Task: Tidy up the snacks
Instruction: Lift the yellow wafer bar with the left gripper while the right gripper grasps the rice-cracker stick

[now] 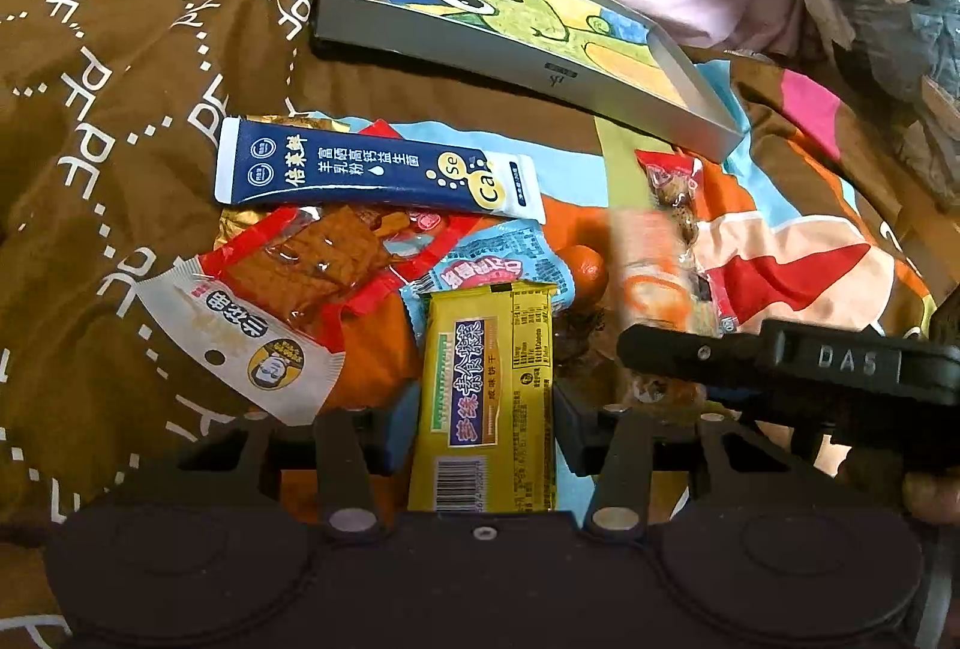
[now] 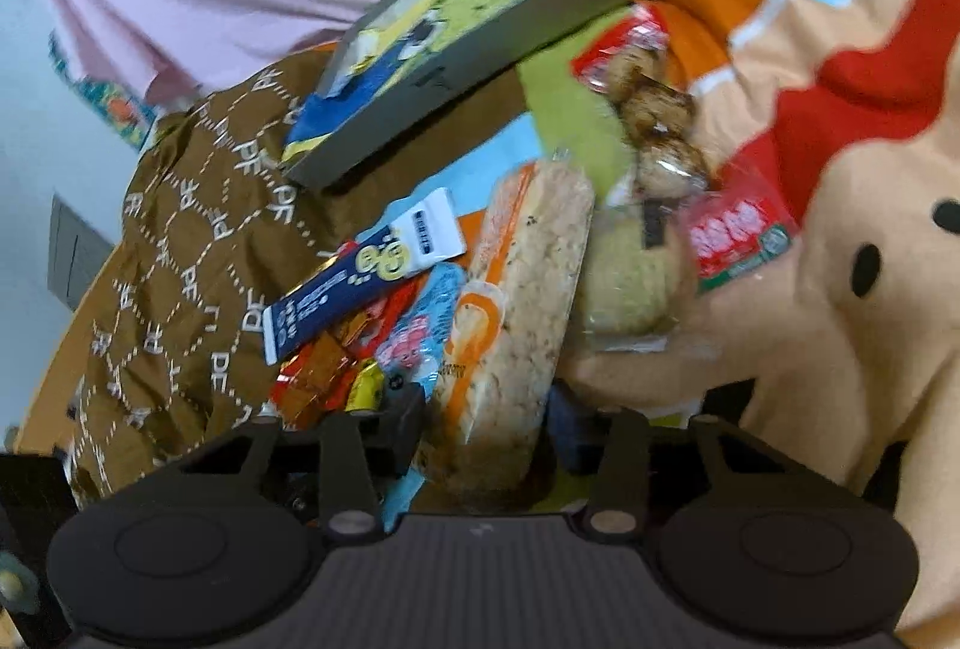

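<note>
Nearest my left gripper (image 1: 480, 427), clamped across its middle, lay a light, crinkly yellow biscuit pack (image 1: 489, 397); my right gripper (image 2: 486, 427) pinched a brittle rice-cracker pack (image 2: 516, 313) above the bedspread (image 1: 108, 169).

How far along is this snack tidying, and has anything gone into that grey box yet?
Barely begun. The grey box shows only its cartoon lining, no snacks. In hand: the left claw grips a yellow biscuit bar, and the right claw has a rice cracker pack between its fingers. Left on the bedding: the blue sachet, the red tofu pack and the nut pack.
</note>
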Demonstrator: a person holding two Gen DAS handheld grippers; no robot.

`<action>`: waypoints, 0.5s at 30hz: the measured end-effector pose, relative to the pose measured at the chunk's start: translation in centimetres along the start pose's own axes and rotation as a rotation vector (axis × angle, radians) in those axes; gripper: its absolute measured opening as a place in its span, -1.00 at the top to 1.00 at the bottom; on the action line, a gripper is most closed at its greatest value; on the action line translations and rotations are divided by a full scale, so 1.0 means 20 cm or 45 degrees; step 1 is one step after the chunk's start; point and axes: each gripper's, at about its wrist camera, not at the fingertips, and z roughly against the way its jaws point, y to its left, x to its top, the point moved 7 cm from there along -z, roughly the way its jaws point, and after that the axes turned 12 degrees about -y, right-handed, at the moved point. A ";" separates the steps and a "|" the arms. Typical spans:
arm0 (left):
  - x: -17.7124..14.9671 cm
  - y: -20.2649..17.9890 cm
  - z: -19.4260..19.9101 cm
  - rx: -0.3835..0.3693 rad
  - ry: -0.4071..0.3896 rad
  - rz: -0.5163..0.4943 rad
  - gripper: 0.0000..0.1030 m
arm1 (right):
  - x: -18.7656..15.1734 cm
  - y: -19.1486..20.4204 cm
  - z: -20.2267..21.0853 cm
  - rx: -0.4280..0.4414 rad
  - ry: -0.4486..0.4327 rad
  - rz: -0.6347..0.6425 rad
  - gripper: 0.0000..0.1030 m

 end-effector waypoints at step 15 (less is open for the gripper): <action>0.00 -0.01 0.10 0.034 -0.088 0.061 0.06 | -0.17 0.36 0.08 -0.201 -0.115 1.034 0.16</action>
